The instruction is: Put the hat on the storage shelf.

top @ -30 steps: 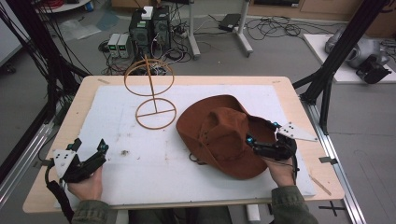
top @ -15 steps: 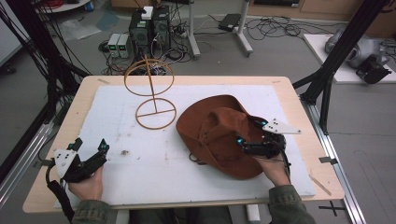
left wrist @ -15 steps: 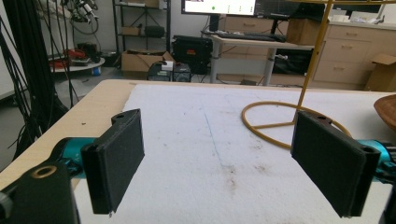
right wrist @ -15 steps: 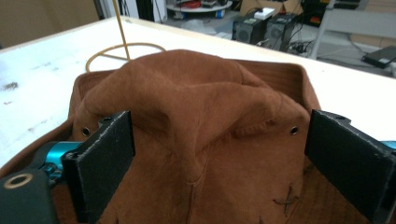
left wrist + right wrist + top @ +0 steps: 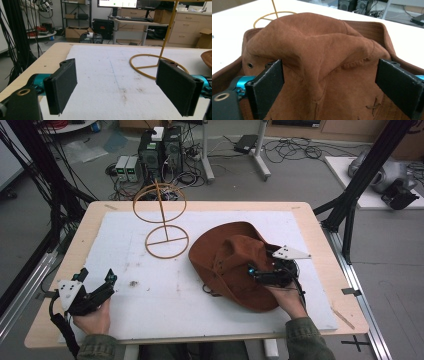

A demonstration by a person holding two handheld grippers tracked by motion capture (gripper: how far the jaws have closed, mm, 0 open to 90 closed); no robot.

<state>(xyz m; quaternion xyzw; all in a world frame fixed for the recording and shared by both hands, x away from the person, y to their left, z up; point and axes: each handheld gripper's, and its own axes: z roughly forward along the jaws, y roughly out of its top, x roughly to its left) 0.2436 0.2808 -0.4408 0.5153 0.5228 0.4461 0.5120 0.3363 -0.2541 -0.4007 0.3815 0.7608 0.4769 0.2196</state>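
Your right hand-held gripper (image 5: pixel 257 273) is creeping left, jaws spread over the creased brown suede hat (image 5: pixel 227 262) lying on the white surface (image 5: pixel 125 295); left hand-held gripper (image 5: pixel 95 282) open too.

Evenly lit from overhead, bright, with soft, faint shadows. Mild glare off the white mat (image 5: pixel 125 270), nearly blown out in the right gripper view behind the brown hat (image 5: pixel 317 50). High view soft and grainy. Near black pads (image 5: pixel 62 85) slightly out of focus; background room dimmer, somewhat blurred, bowed toward the edges.
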